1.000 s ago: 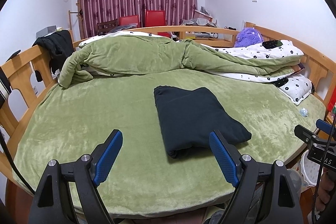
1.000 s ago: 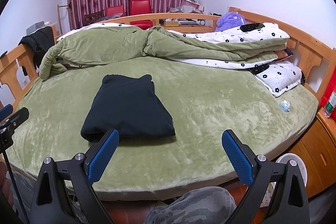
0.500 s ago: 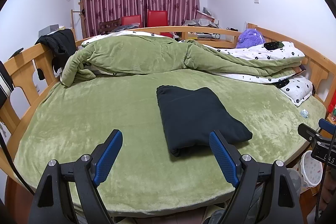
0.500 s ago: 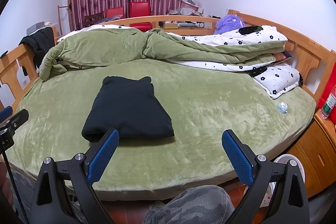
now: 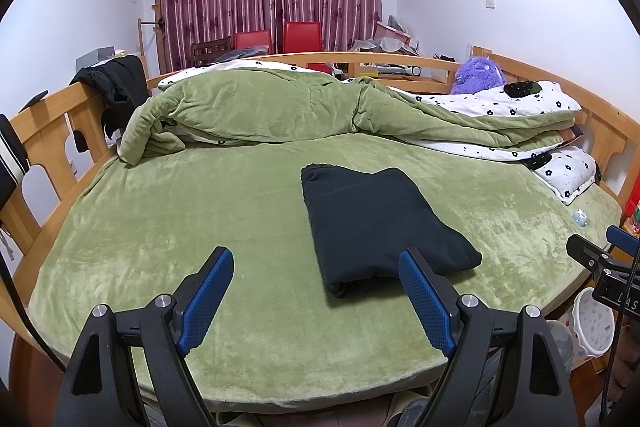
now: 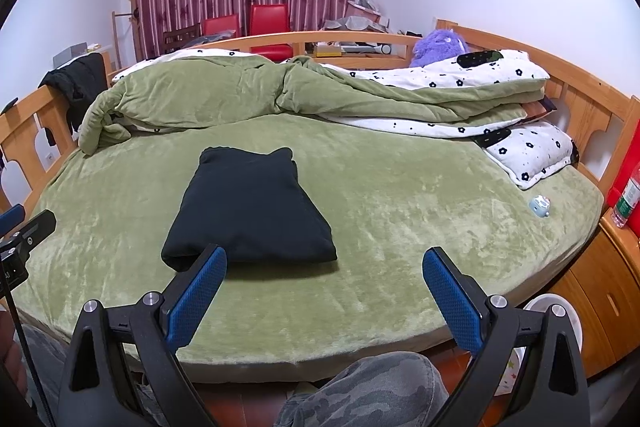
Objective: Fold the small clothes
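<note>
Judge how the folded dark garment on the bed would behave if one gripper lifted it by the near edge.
The folded dark garment looks soft, with rounded, bulging folds, so it would probably droop and open out. It seems light, barely denting the plush green bedspread. The plush pile would likely drag at it if pushed.

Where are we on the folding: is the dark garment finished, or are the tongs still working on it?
Done, by the look of it: the black garment lies on the green bed cover as a compact folded rectangle. In hand: nothing; the left tongs and right tongs are both open and empty, short of the garment. Left: no other loose small clothes show on the bed, so possibly only putting it away.
</note>
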